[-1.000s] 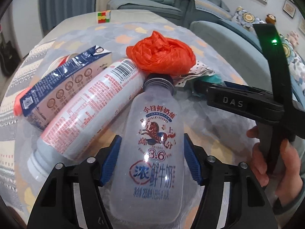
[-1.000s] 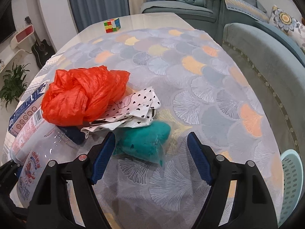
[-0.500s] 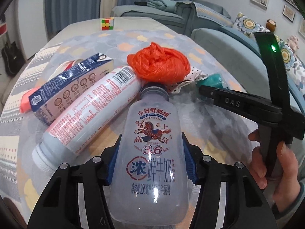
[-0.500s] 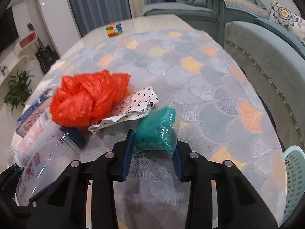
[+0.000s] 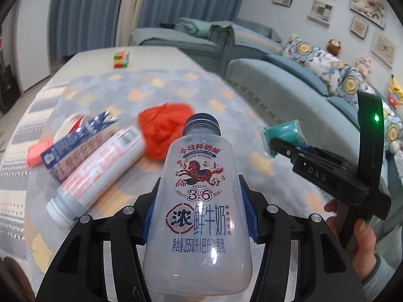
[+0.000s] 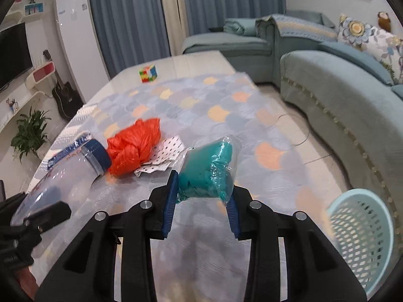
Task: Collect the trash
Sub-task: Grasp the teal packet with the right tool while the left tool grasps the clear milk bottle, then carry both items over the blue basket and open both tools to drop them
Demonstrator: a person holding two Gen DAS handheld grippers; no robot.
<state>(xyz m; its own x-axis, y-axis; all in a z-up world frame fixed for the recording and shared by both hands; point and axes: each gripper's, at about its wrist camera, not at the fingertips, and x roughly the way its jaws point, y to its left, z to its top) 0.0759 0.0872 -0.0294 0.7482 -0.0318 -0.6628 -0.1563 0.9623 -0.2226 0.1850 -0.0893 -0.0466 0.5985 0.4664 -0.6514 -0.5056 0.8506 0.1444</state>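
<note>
My left gripper (image 5: 199,217) is shut on a clear milk bottle (image 5: 199,201) with a dark blue cap and holds it lifted above the table. My right gripper (image 6: 202,198) is shut on a teal wad in clear plastic (image 6: 209,173), also lifted; it shows in the left wrist view (image 5: 283,136). On the table lie an orange plastic bag (image 6: 136,148), a dotted white paper (image 6: 161,158), a pink-labelled bottle (image 5: 98,171) and a blue carton (image 5: 75,148). A light blue mesh basket (image 6: 360,241) stands on the floor at the right.
A colour cube (image 6: 148,74) sits at the table's far end. A red flat item (image 5: 37,152) lies beside the carton. A blue-green sofa (image 6: 340,93) runs along the right. The table carries a scale-patterned cloth (image 6: 214,105).
Both grippers closed on their items and rose: the left lifted the milk bottle, the right lifted the teal wad off the table. The basket has come into the right wrist view.
</note>
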